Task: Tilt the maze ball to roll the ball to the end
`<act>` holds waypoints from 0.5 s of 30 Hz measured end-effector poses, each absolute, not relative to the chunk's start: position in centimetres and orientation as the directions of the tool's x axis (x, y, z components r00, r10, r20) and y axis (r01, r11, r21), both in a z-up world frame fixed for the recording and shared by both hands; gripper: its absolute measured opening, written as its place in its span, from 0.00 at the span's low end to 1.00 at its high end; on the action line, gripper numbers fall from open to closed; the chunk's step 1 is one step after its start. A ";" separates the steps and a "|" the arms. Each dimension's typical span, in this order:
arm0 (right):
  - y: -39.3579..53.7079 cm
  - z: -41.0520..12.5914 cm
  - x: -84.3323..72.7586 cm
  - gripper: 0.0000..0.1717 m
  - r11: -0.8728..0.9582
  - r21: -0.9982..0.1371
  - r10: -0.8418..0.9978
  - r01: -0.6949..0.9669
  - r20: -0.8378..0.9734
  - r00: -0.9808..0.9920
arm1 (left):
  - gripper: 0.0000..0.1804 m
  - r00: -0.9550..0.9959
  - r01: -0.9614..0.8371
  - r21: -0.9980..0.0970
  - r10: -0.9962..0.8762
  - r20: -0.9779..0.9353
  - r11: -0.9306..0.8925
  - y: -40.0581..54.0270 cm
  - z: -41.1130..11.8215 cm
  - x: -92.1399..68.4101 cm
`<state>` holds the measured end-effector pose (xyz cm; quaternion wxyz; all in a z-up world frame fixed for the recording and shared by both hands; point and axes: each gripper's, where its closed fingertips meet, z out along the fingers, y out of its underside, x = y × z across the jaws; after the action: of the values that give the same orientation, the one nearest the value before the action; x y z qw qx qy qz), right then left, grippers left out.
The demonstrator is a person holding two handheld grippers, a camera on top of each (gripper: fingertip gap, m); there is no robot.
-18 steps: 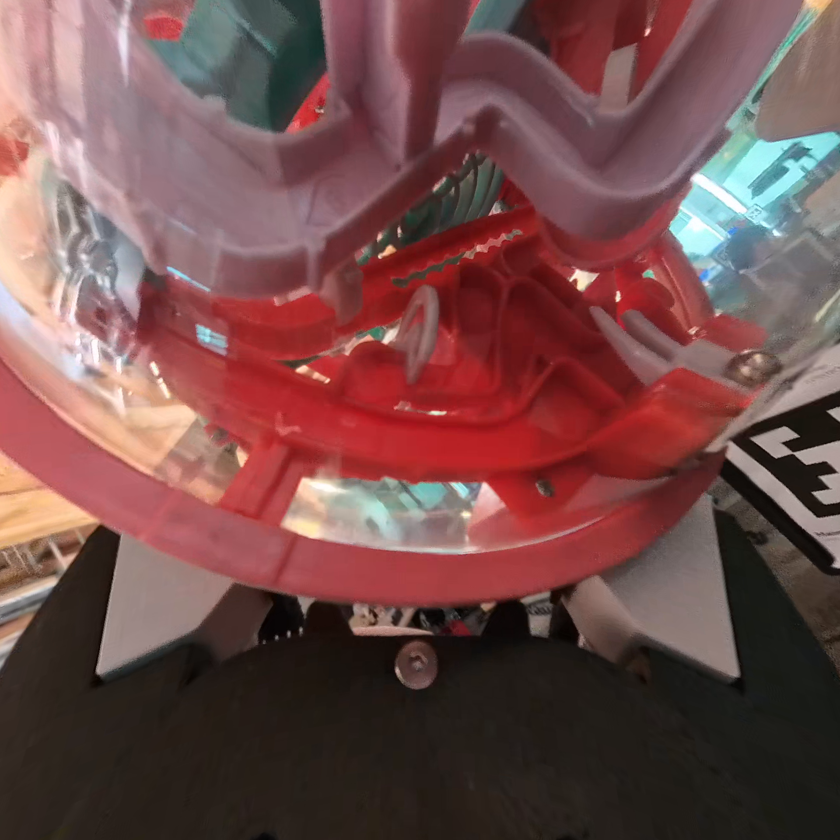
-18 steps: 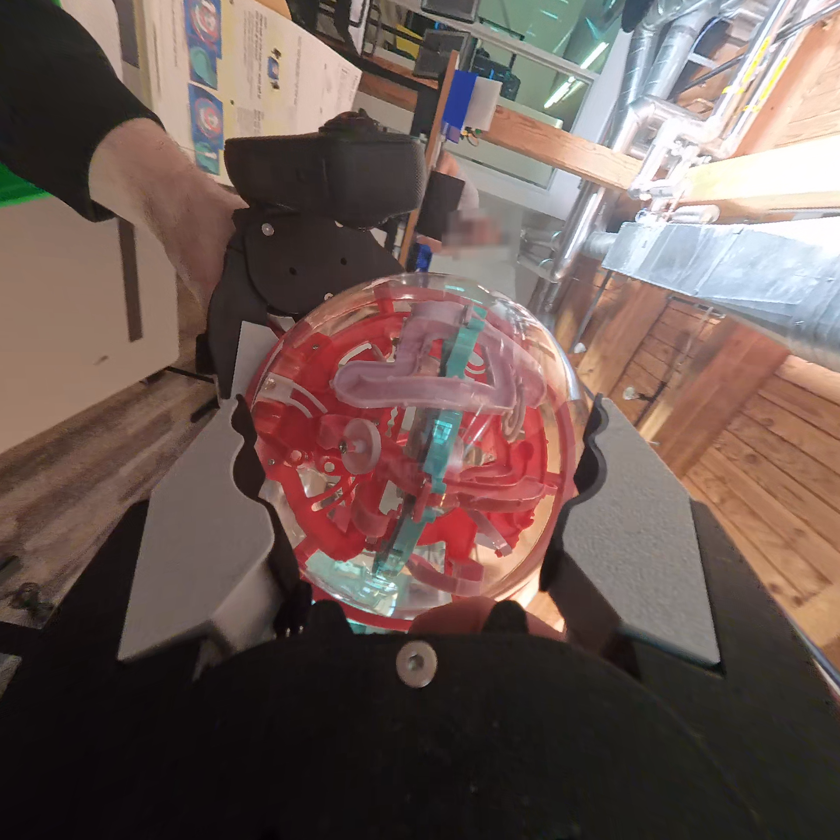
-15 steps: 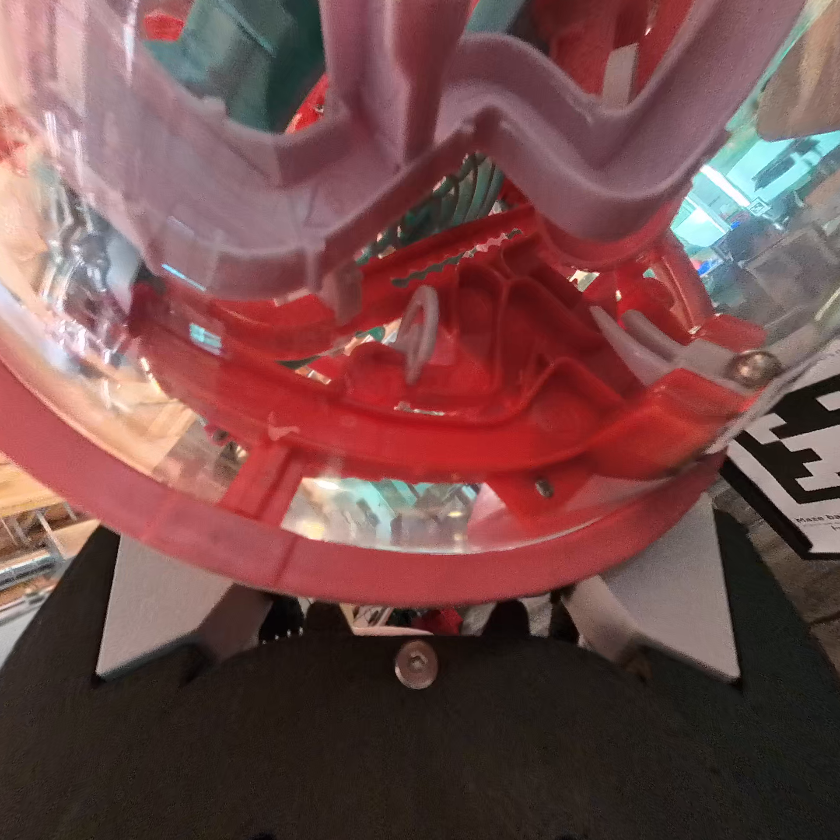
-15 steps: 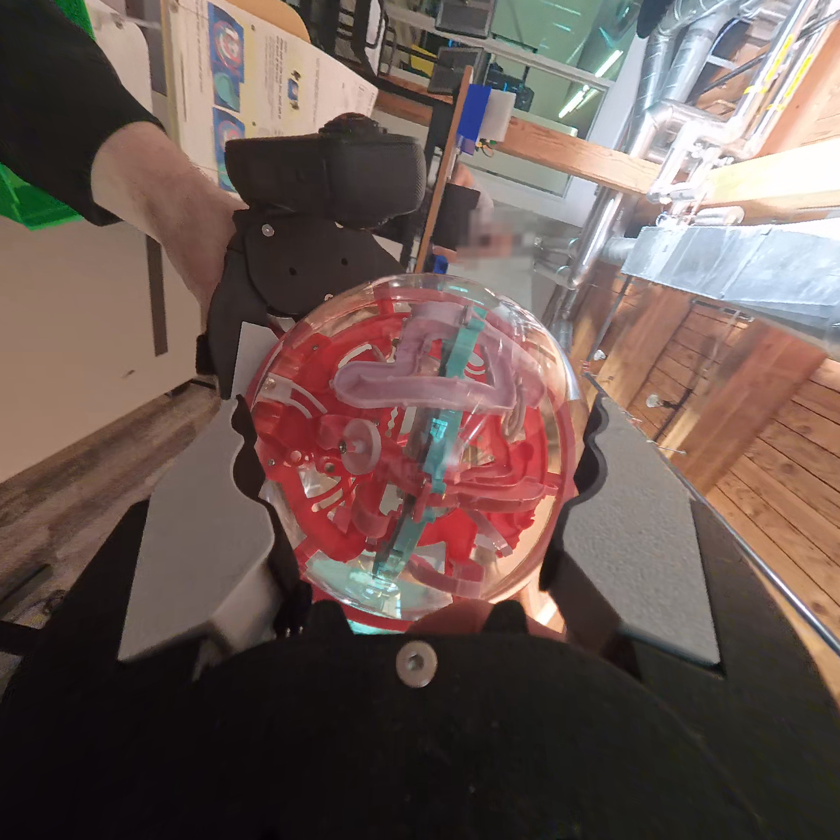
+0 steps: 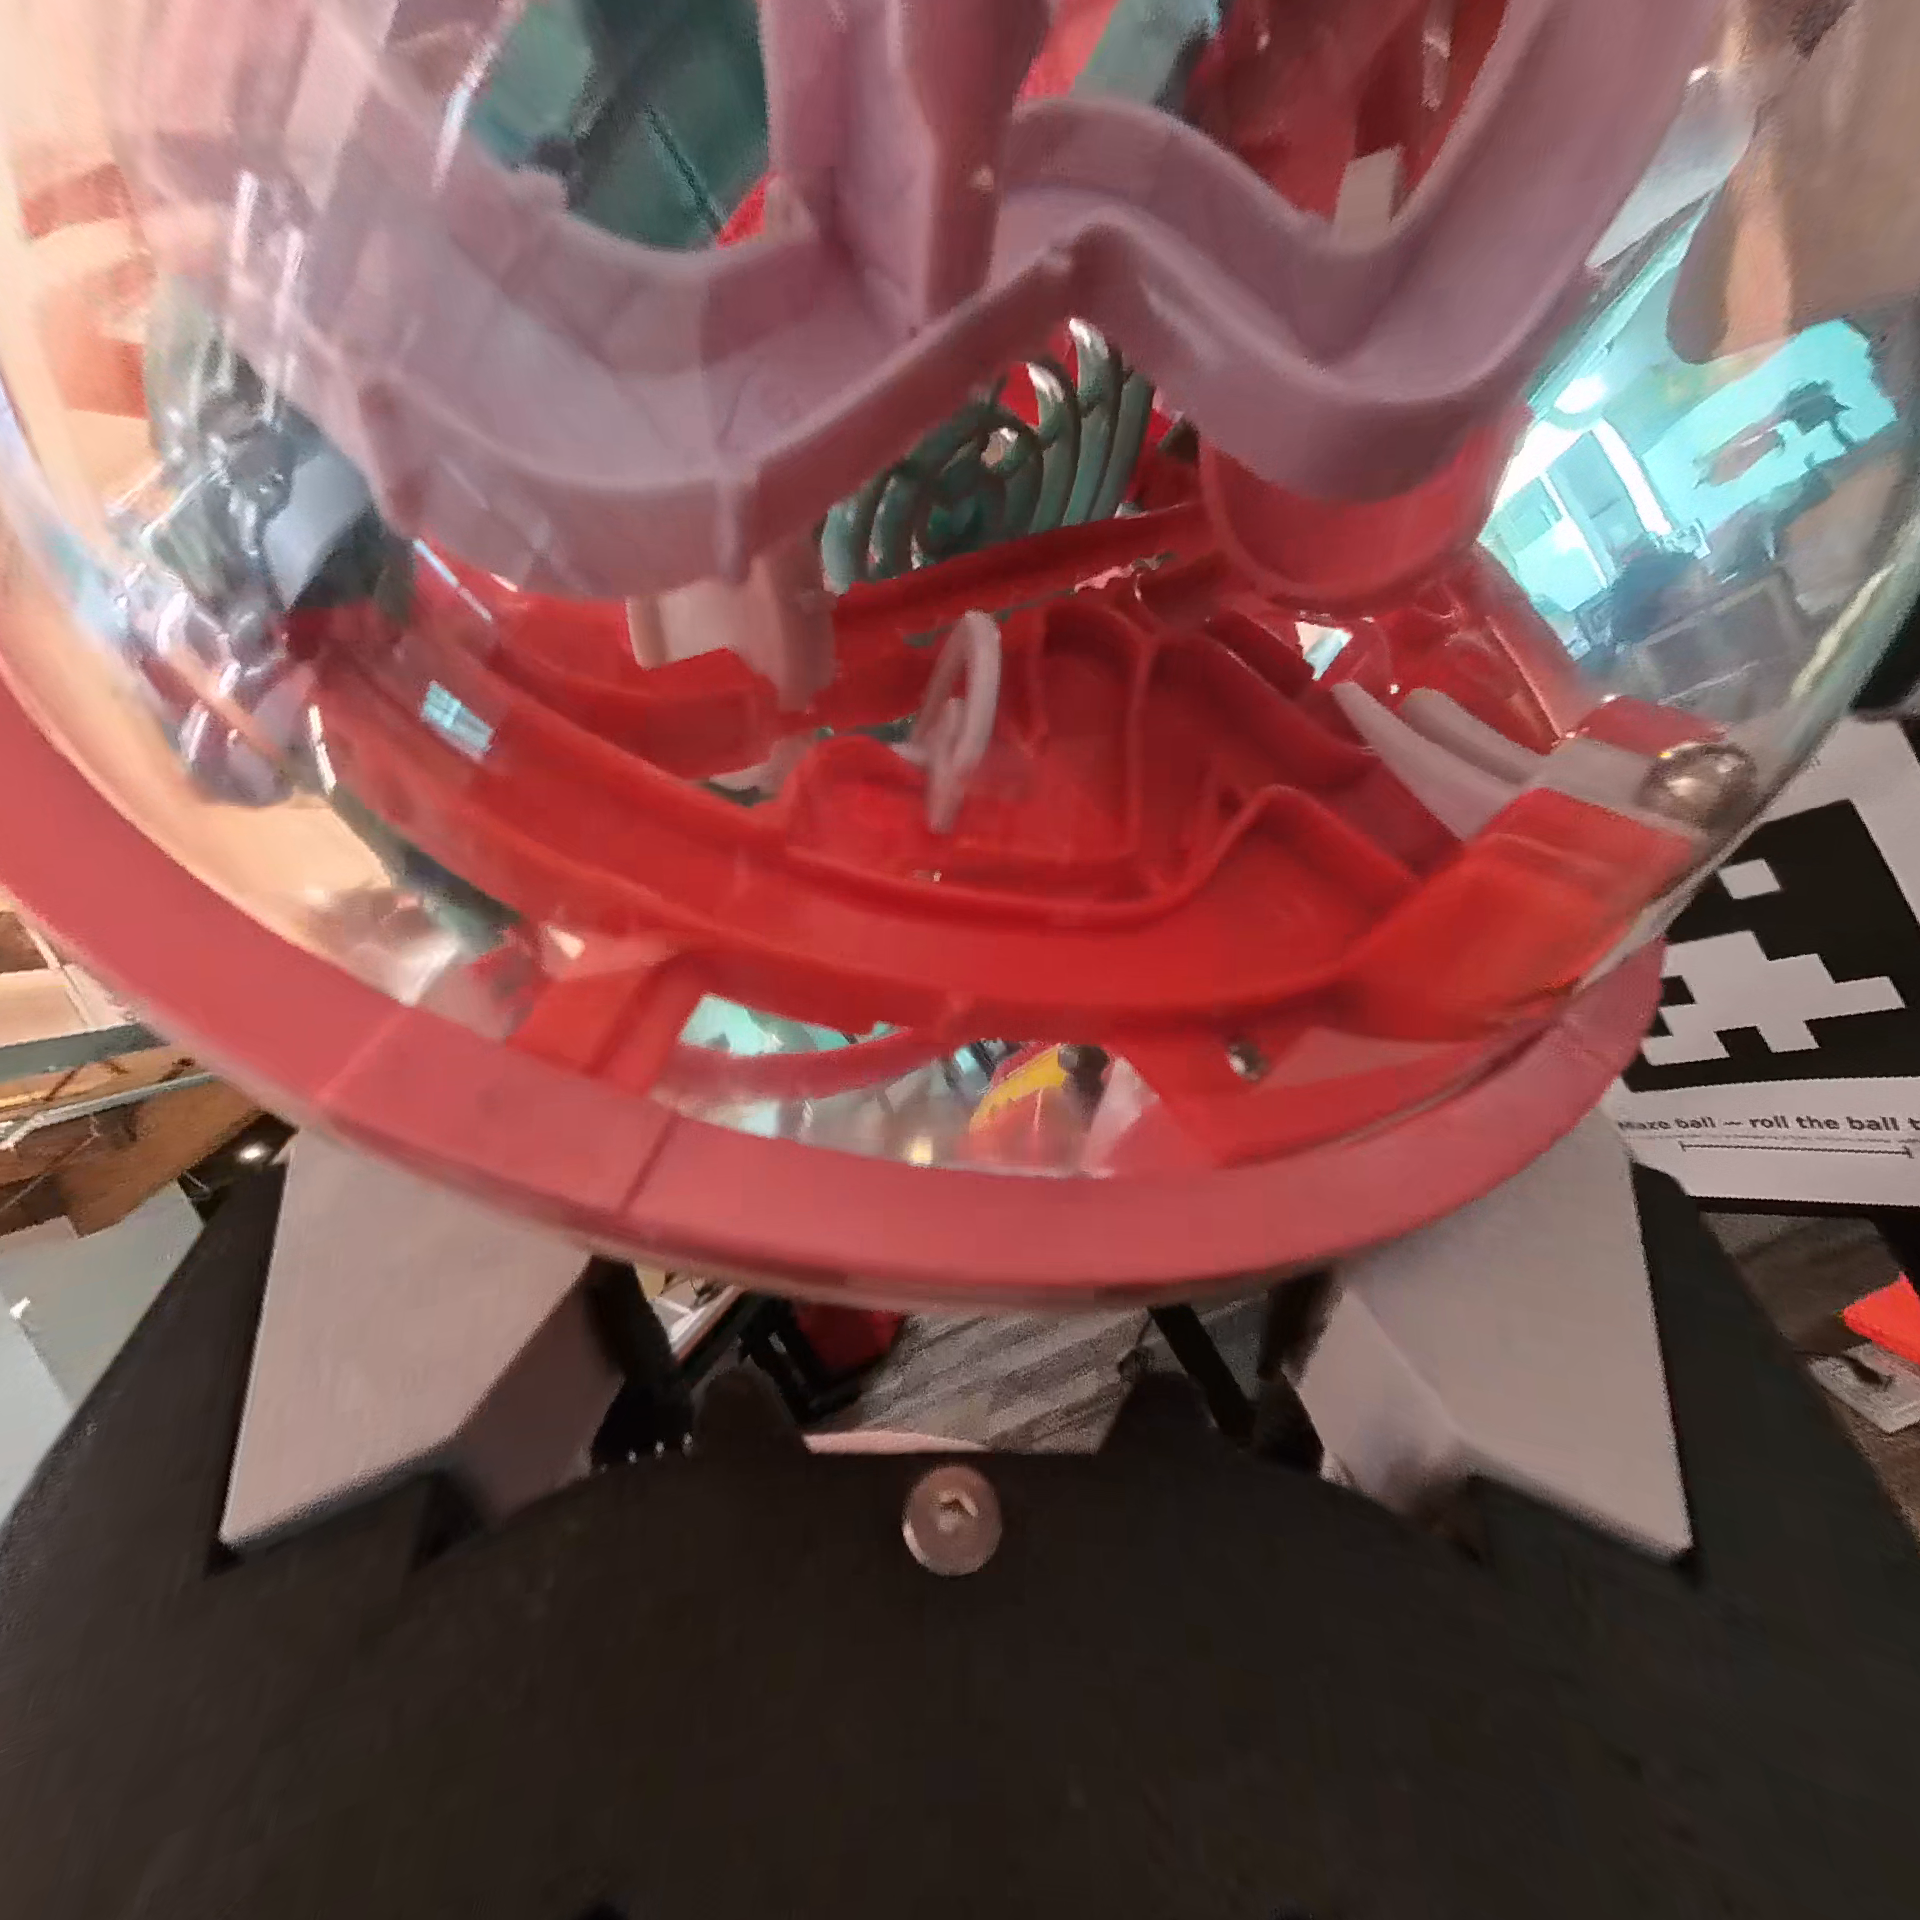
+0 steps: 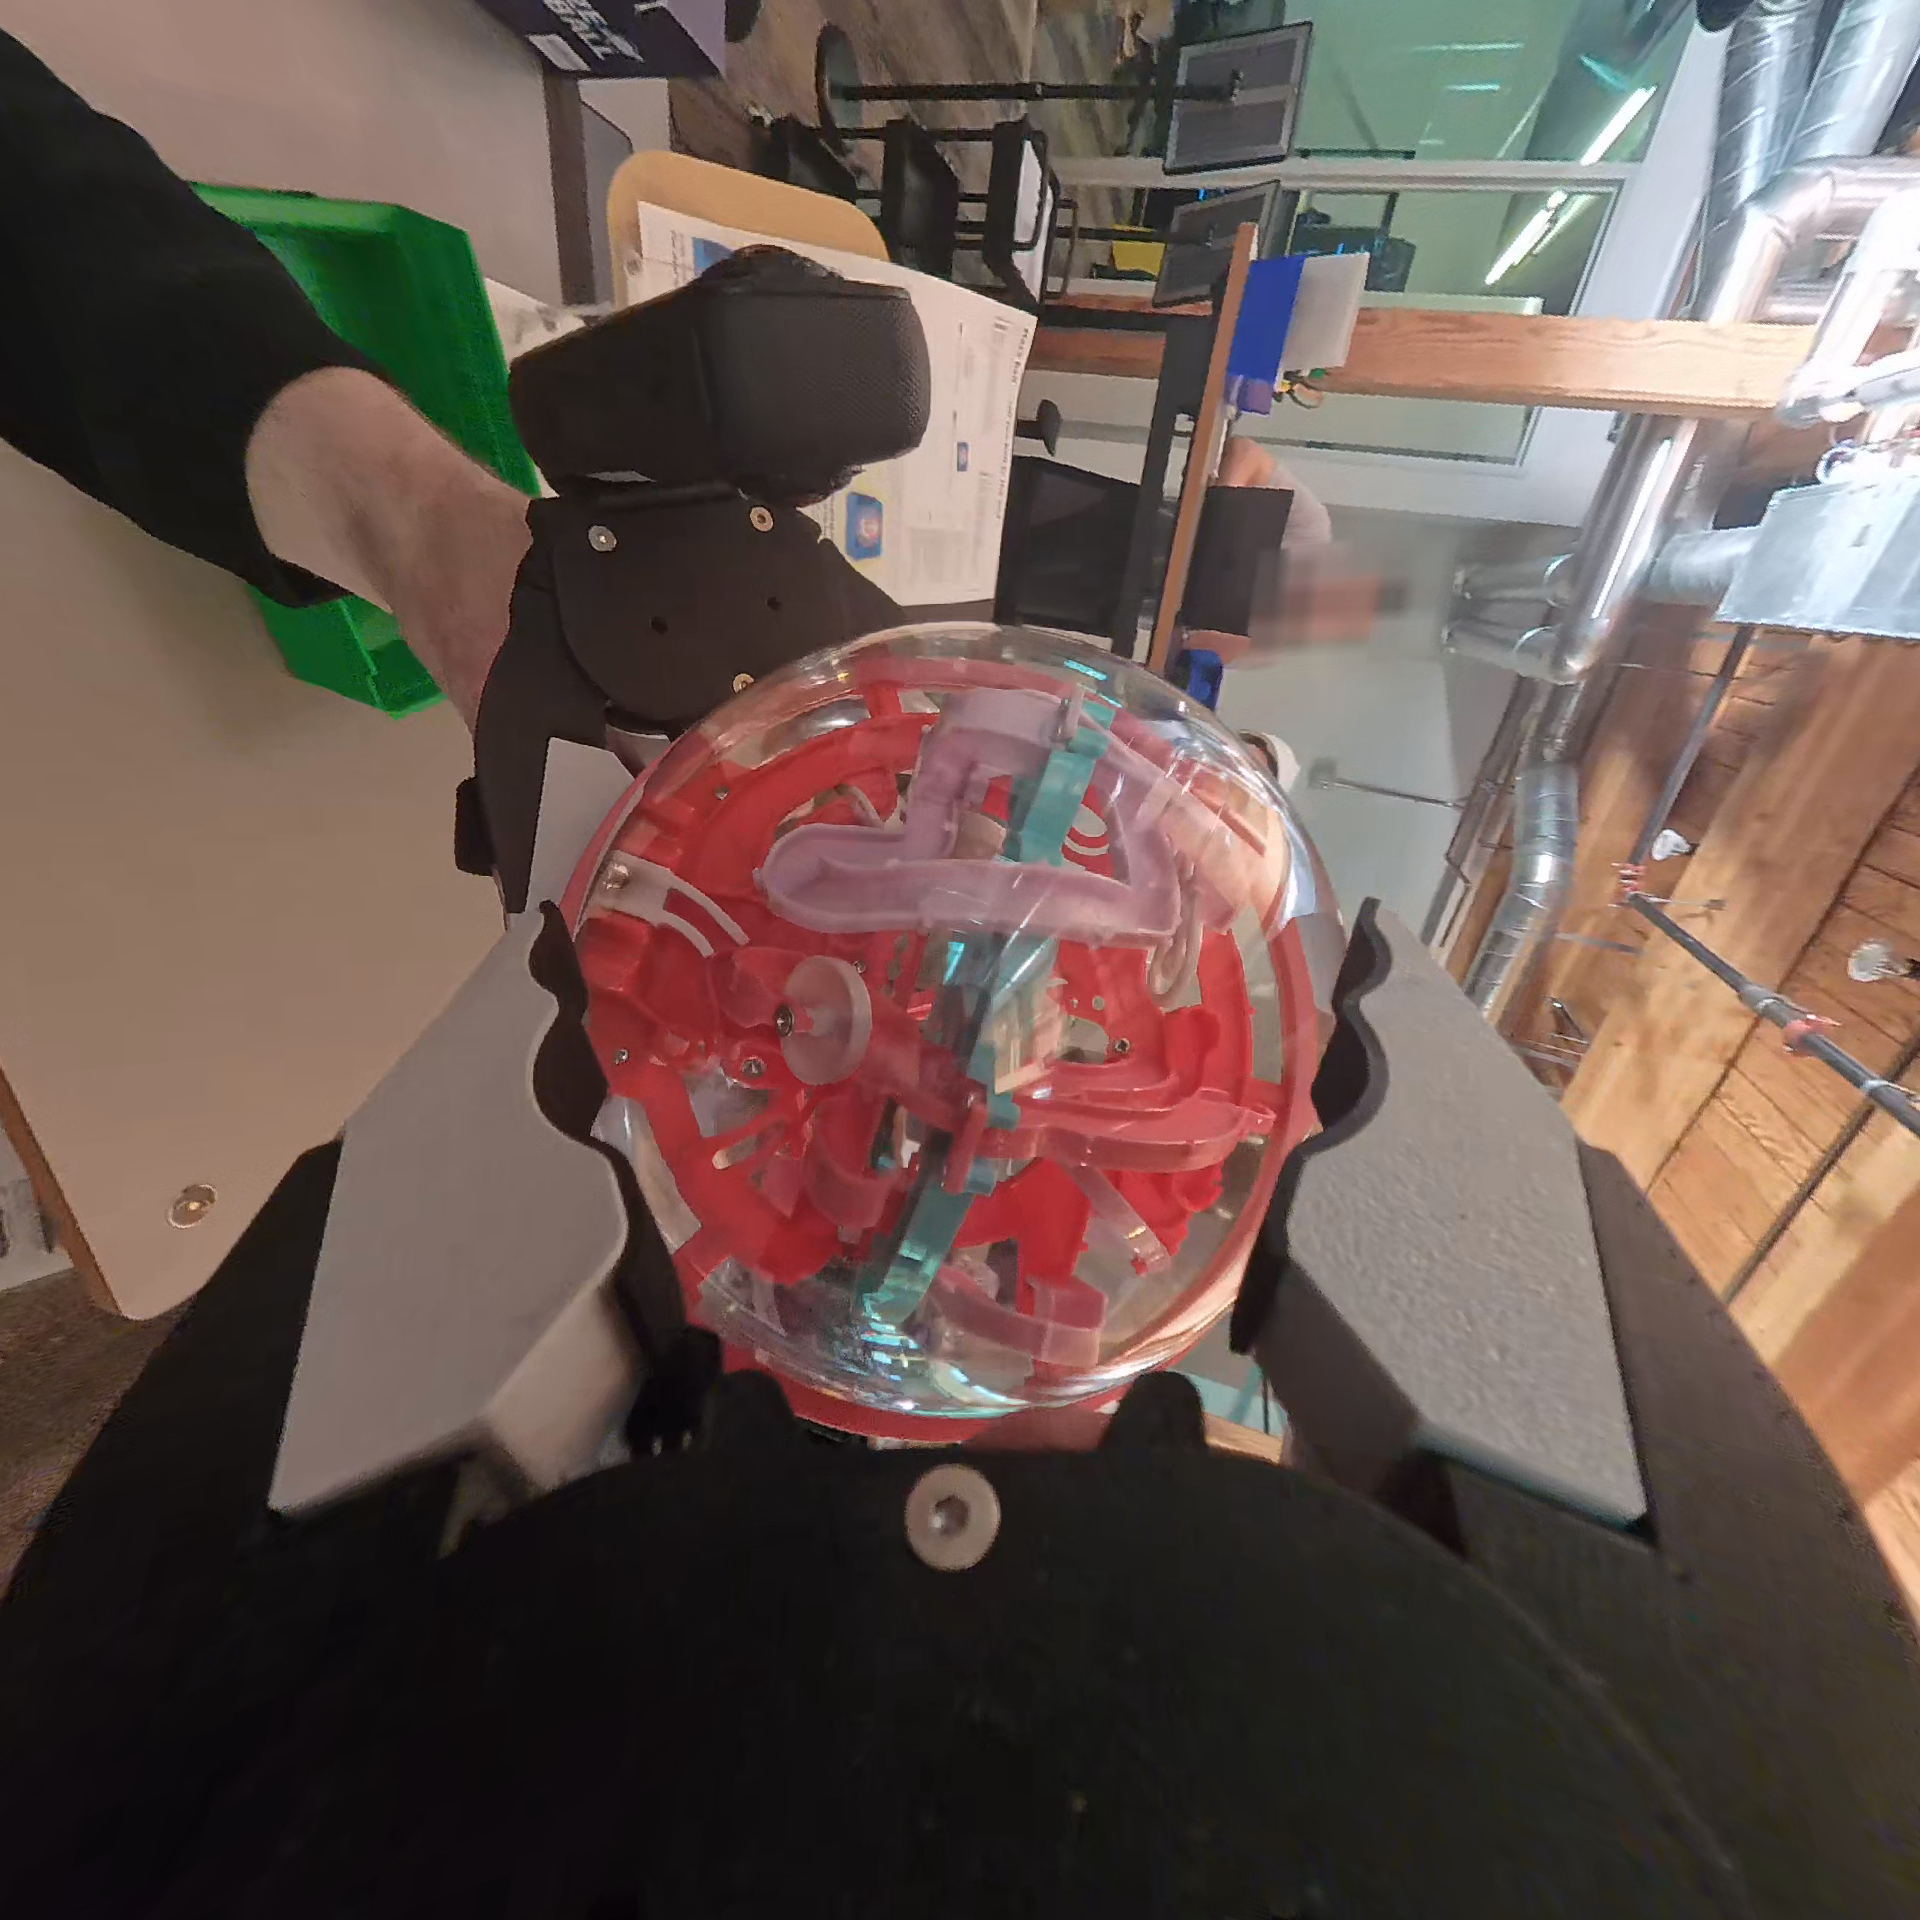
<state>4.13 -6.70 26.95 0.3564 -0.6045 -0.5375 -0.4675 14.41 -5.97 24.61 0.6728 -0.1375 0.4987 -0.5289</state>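
The maze ball (image 6: 935, 1018) is a clear sphere with red, lilac and teal tracks inside and a red ring around it. My right gripper (image 6: 951, 1039) is shut on it, with both dark pads pressed against its sides. My left gripper (image 6: 665, 582) grips the sphere from the far upper left, with one finger (image 6: 566, 800) against it. In the left wrist view the sphere (image 5: 935, 520) fills the frame, and its red ring (image 5: 935, 1216) sits between my left gripper's (image 5: 956, 1195) grey fingers (image 5: 395, 1351). A small steel ball (image 5: 1694, 795) rests at the right end of a red track, by a white piece; it also shows in the right wrist view (image 6: 619, 876).
A person's hand (image 6: 364, 520) in a black sleeve holds the left gripper. Behind it are a green crate (image 6: 416, 364) and a white board (image 6: 208, 831). A printed sheet with a black-and-white marker (image 5: 1818, 966) lies to the right. Wooden planks (image 6: 1714, 1143) and metal pipes (image 6: 1558, 883) are on the right. The grippers' ends are close to 10 centimetres from one another.
Both grippers have turned together with the maze ball in them, and the background has swung. The steel ball stays at the same end of the red track. Both grasps are unchanged.
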 end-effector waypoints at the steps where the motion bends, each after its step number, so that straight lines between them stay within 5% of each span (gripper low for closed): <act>1: -6.5 26.8 4.2 0.81 -0.167 0.063 0.323 0.984 0.946 -0.006 | 0.84 -0.056 0.571 -0.718 -0.853 -0.519 0.399 -5.7 24.3 14.4; 15: -4.4 23.2 5.0 0.82 -0.111 -0.046 0.378 0.993 0.922 0.085 | 0.84 -0.057 0.544 -0.761 -0.889 -0.455 0.355 -3.5 20.0 14.3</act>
<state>4.97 -4.43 23.15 0.3839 -0.6287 -0.5452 -0.4002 14.25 -3.52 20.02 0.6634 -0.1771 0.4870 -0.5398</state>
